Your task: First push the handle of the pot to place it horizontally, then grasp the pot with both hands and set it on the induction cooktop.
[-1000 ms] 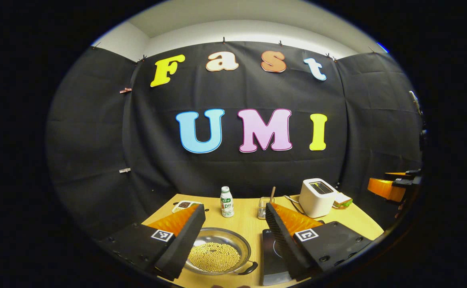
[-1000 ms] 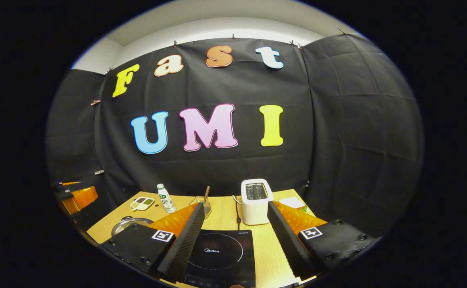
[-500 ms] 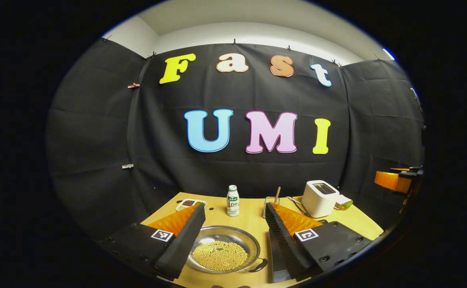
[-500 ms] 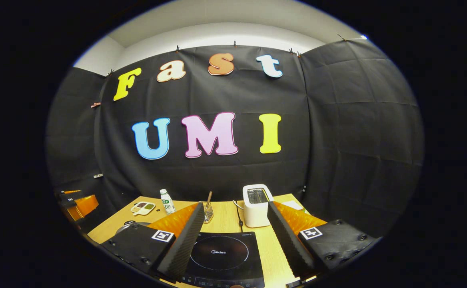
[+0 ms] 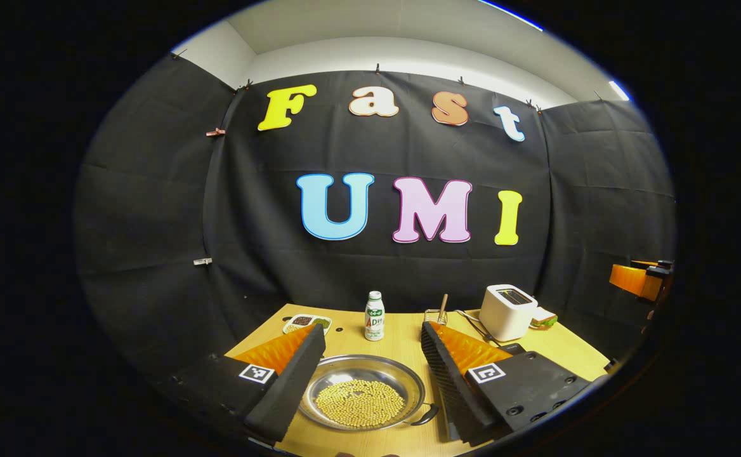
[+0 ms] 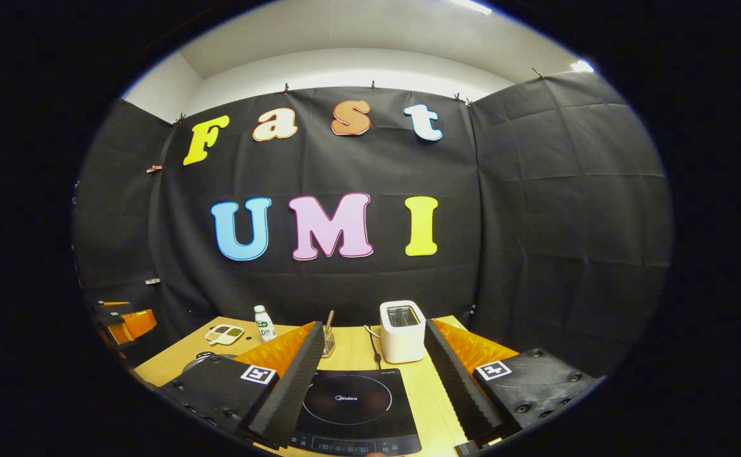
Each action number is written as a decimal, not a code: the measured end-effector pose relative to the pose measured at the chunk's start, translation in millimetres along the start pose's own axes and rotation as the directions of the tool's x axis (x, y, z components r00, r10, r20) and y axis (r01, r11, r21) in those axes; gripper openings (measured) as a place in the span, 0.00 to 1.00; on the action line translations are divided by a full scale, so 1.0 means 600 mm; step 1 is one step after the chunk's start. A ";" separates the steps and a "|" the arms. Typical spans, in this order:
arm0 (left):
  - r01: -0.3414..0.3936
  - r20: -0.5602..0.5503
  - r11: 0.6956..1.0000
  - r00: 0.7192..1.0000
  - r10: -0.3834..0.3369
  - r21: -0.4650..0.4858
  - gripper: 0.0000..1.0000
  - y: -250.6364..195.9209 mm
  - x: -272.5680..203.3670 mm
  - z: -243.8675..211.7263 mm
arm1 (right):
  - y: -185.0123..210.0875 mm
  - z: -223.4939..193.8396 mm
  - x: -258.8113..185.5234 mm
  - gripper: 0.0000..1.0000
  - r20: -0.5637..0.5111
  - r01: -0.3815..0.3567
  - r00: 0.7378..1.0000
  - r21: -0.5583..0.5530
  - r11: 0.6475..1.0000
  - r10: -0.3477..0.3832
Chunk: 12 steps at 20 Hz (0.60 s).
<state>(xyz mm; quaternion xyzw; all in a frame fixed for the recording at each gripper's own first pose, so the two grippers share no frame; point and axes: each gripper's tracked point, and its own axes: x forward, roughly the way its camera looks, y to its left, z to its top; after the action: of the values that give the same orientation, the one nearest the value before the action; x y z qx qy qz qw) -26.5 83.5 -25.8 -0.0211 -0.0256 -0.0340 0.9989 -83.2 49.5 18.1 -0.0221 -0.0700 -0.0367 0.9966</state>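
Observation:
A shallow steel pot (image 5: 361, 397) filled with yellow beans sits on the wooden table, low between my left gripper's fingers. Its black handle (image 5: 425, 416) points toward the front right, beside the right finger. My left gripper (image 5: 370, 331) is open above the pot and holds nothing. The black induction cooktop (image 6: 351, 406) lies between the fingers of my right gripper (image 6: 373, 325), which is open and empty. A bit of the pot's rim (image 6: 194, 362) peeks out behind the right gripper's left finger. Each gripper appears at the edge of the other's view, the right (image 5: 638, 279) and the left (image 6: 120, 320).
Along the back of the table (image 6: 431, 397) stand a white toaster (image 6: 402, 330) with its cord, a small bottle (image 5: 375, 315), a divided snack dish (image 5: 307, 322), a wire holder with a stick (image 5: 440, 311) and a sandwich (image 5: 543, 317).
My left gripper has shifted left, so the pot now lies centred between its fingers and the cooktop has slid behind its right finger. The right gripper has risen slightly over the cooktop.

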 end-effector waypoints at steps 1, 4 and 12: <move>0.007 -0.006 1.000 1.000 -0.007 -0.002 0.95 0.000 0.000 -0.002 | 0.001 -0.001 -0.003 1.00 -0.001 0.003 1.000 0.005 1.000 -0.003; 0.040 -0.023 0.999 0.999 -0.040 0.012 0.95 -0.006 0.000 -0.003 | -0.003 0.003 -0.015 0.98 0.009 0.029 1.000 0.014 0.999 -0.029; 0.110 -0.092 0.994 0.990 -0.107 0.024 0.95 0.007 0.001 -0.035 | -0.015 -0.041 -0.043 0.98 -0.023 0.104 0.994 0.012 0.995 -0.104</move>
<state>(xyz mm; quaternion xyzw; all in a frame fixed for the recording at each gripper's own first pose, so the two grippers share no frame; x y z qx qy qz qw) -24.4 86.7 -46.8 -0.0034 0.0179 -0.0889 0.9959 -106.3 41.3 -9.4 -0.0116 -0.0604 -0.0882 0.9942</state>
